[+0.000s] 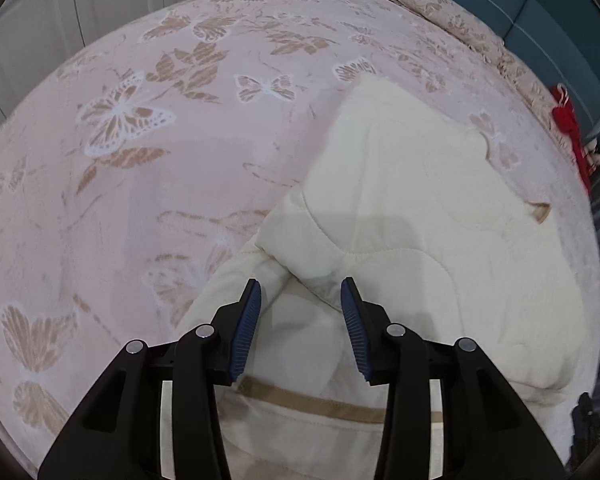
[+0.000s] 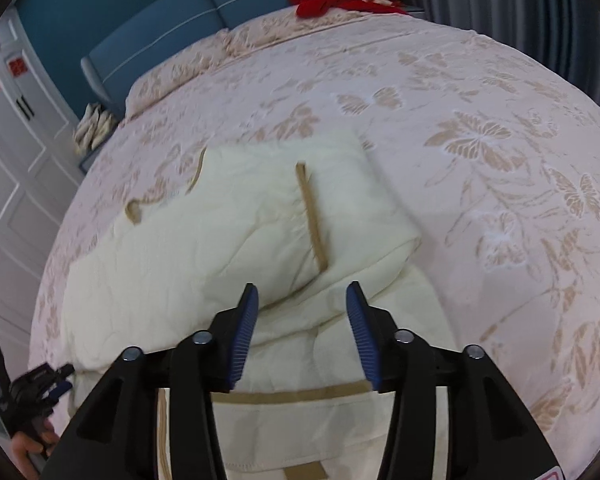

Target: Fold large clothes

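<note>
Blue-padded left tongs (image 1: 301, 292) hover released over a cream quilted garment (image 1: 400, 208), their jaws apart with a raised fold of the fabric lying between them, neither pad pressing on it. The garment, trimmed in tan binding (image 1: 312, 400), lies partly folded on a bed (image 1: 100, 200) covered by a pale pink spread patterned with butterflies and leaves. From the right wrist view, the right tongs (image 2: 302, 294) likewise stand released above the same cream quilted garment (image 2: 220, 216), nothing caught between the ribbed blue pads. One tan strip (image 2: 312, 216) runs up the folded panel ahead of them, and another band crosses the cloth just beneath the jaws. At the far left edge of that view, a hand (image 2: 28, 446) grips a black handle. Beyond the bed stand a teal headboard (image 2: 160, 40), white cabinet doors (image 2: 16, 152) and a heap of red cloth (image 2: 320, 2) near the pillows (image 2: 180, 68).
</note>
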A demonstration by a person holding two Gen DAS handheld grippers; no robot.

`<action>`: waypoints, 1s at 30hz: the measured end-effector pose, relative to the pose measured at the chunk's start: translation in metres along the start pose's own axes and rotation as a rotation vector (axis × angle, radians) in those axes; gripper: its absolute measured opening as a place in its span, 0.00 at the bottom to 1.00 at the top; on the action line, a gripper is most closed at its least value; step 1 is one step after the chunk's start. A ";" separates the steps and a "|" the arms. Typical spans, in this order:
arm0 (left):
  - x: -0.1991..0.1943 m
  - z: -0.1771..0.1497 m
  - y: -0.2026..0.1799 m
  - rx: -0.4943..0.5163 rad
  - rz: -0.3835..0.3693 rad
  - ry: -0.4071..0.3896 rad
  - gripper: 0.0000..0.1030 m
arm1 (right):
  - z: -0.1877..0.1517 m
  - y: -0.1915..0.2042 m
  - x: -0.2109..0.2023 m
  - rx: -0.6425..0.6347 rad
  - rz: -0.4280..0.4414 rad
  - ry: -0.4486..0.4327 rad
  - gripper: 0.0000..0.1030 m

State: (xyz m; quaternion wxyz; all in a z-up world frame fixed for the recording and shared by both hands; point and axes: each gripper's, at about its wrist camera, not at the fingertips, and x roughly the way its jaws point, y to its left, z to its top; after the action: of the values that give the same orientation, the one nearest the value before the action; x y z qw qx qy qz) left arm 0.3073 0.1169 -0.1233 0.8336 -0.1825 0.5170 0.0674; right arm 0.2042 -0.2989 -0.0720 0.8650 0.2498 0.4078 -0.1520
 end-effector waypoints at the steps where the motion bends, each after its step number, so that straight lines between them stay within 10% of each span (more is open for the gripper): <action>1: 0.000 0.000 0.001 -0.018 -0.023 0.015 0.40 | 0.004 0.002 0.004 0.005 0.007 0.008 0.49; 11: 0.014 0.002 0.001 -0.114 -0.098 0.067 0.38 | 0.006 0.031 0.058 -0.107 -0.027 0.102 0.49; 16: 0.015 0.006 0.001 -0.110 -0.094 0.064 0.25 | 0.008 0.035 0.066 -0.121 -0.013 0.124 0.01; 25: -0.002 0.017 -0.005 -0.054 -0.074 -0.015 0.07 | 0.039 0.071 -0.002 -0.273 0.043 -0.113 0.00; 30: 0.014 0.007 -0.006 -0.023 -0.032 0.009 0.07 | 0.019 0.046 0.048 -0.253 -0.034 0.014 0.00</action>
State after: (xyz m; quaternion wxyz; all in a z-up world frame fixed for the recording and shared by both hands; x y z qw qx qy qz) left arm 0.3212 0.1134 -0.1312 0.8301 -0.2007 0.5168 0.0594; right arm 0.2677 -0.2741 -0.0854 0.8840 0.1328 0.4339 -0.1125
